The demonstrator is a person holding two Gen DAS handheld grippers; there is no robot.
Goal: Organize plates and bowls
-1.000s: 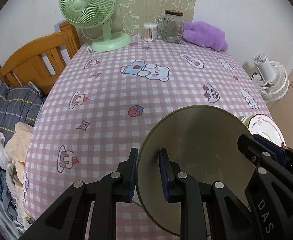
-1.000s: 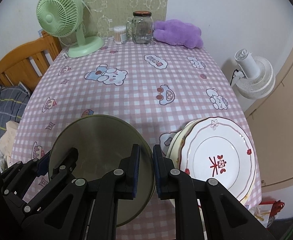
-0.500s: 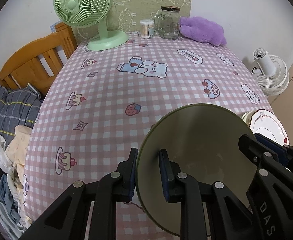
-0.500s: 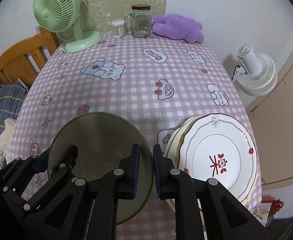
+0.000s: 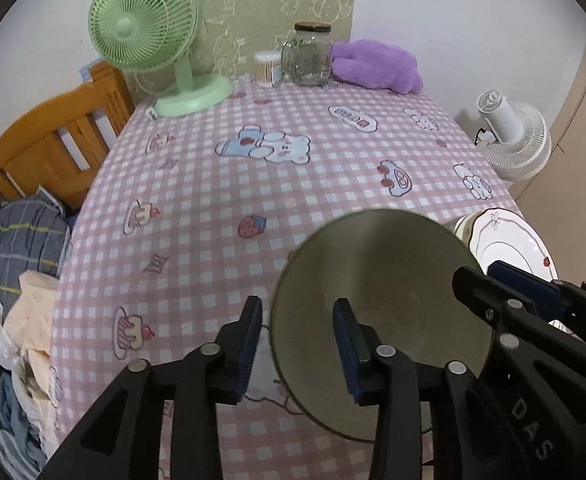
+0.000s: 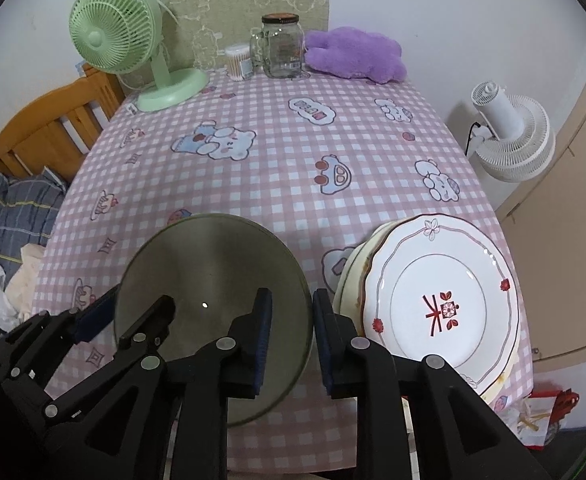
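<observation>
Olive bowl empty, rim between both open grippers, plate stack beside

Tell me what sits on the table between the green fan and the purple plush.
In both wrist views, a cotton swab tub and a glass jar stand between the green fan and purple plush.

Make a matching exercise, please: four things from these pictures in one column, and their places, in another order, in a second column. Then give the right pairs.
Things:
1. green fan
2. purple plush toy
3. olive plate
4. white plate with red pattern

Places:
A. on top of the stack at the near right edge of the table
B. far left corner of the table
C. near edge, between the two grippers' fingers
D. far right corner, beside the glass jar

Pairs: 1-B, 2-D, 3-C, 4-A
</observation>
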